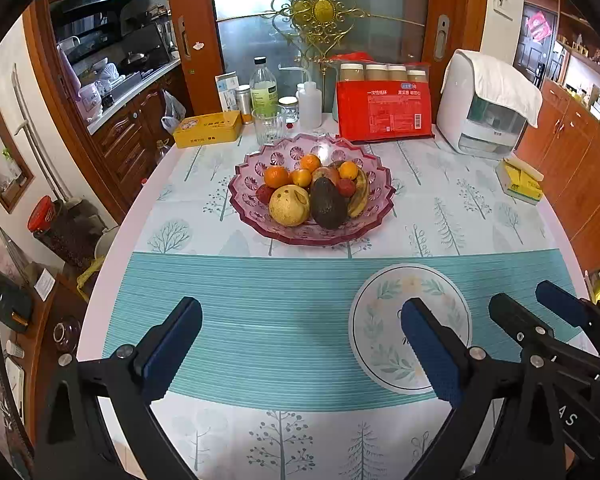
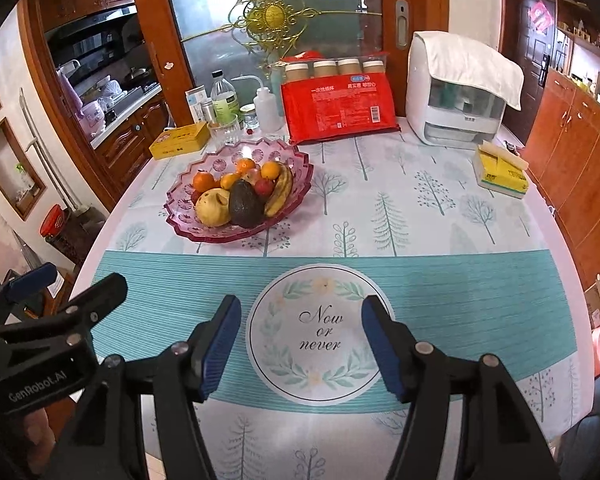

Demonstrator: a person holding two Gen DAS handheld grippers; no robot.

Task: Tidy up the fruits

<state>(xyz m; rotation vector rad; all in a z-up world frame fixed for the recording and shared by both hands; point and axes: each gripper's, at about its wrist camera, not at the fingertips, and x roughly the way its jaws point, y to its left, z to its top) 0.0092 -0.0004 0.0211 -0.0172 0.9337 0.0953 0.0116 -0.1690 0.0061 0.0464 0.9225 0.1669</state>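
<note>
Fruit bowl (image 1: 376, 196): your landmark, a pink glass dish on the tablecloth, already full
Fruit: an avocado (image 1: 327, 203) and a yellow pear (image 1: 289, 205) lie at the bowl's near side, a banana (image 1: 360, 196) along its right, oranges (image 1: 277, 176) at the back
Left gripper (image 1: 300, 348): you hold it well short of the bowl over the teal band, jaws wide apart, nothing between them
Right gripper (image 2: 300, 346): on your side of the bowl above the "Now or never" circle (image 2: 320, 328), jaws about half apart and empty
Red package (image 1: 384, 114): just behind the bowl
</note>
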